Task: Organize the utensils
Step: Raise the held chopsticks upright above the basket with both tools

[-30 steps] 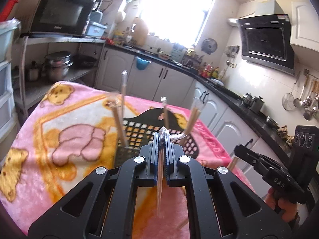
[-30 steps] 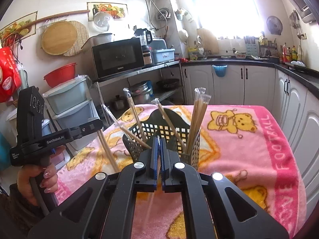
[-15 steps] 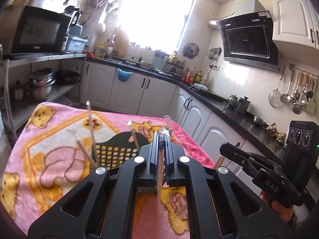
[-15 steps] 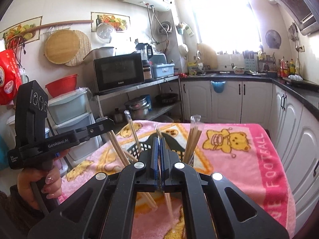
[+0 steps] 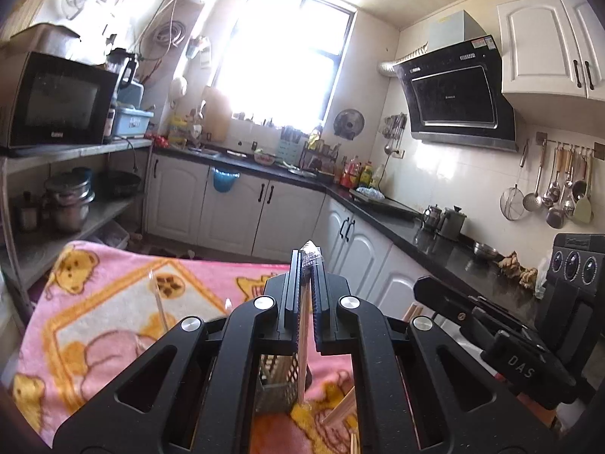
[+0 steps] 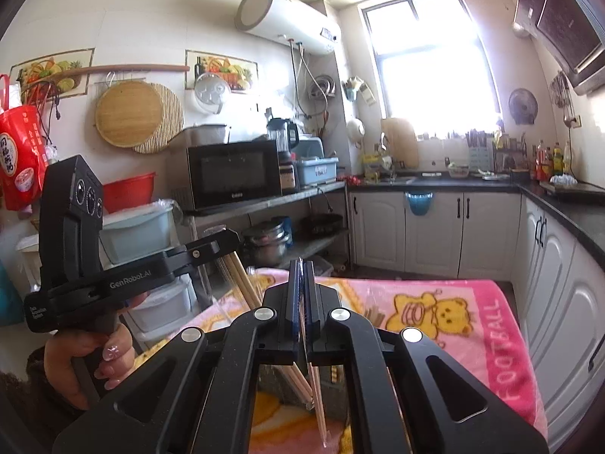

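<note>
I have lifted both grippers, each now higher above the black mesh basket [image 5: 278, 387] near the middle of the pink blanket [image 5: 94, 302]. My left gripper [image 5: 305, 265] and right gripper [image 6: 300, 276] each pinch one wrapped chopstick pair, freed for sorting.

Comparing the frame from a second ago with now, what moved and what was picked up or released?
Both tools rose: the black basket has dropped low behind the fingers in both wrist views. The left tool stays shut on its wrapped chopsticks; the right tool stays shut on a wrapped pair. Nothing was released. The pink blanket has not shifted.
</note>
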Demonstrator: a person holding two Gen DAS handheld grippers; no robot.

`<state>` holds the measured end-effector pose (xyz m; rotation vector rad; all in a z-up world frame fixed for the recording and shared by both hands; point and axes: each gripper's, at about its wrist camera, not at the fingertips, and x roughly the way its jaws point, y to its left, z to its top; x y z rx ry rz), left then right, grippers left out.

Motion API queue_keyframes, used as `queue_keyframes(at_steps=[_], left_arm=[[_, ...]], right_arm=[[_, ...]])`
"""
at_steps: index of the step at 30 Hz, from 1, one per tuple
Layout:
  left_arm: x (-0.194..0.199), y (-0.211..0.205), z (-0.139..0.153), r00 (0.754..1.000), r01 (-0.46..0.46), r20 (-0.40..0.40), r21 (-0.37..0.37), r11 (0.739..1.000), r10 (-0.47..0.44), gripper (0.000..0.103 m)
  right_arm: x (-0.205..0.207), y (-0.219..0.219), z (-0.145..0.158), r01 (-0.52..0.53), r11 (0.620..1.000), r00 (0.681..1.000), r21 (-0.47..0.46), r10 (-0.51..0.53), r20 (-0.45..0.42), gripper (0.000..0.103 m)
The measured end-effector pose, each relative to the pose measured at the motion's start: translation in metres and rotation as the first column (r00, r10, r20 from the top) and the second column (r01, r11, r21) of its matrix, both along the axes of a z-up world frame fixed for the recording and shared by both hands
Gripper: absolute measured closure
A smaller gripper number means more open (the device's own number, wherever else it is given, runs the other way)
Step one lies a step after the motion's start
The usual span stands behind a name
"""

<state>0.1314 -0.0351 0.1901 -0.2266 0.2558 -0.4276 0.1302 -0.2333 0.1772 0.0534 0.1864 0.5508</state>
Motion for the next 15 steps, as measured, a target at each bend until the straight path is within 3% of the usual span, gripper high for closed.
queue_keyframes(at_steps=[15], left_arm=[[0.017,0.009,0.028,0.992,-0.099,0.080,0.020,0.995,0.097,0.100]], right_arm=[[0.021,0.006,0.042,0.004,1.000,0.994,0.025,-0.007,0.107,0.101]])
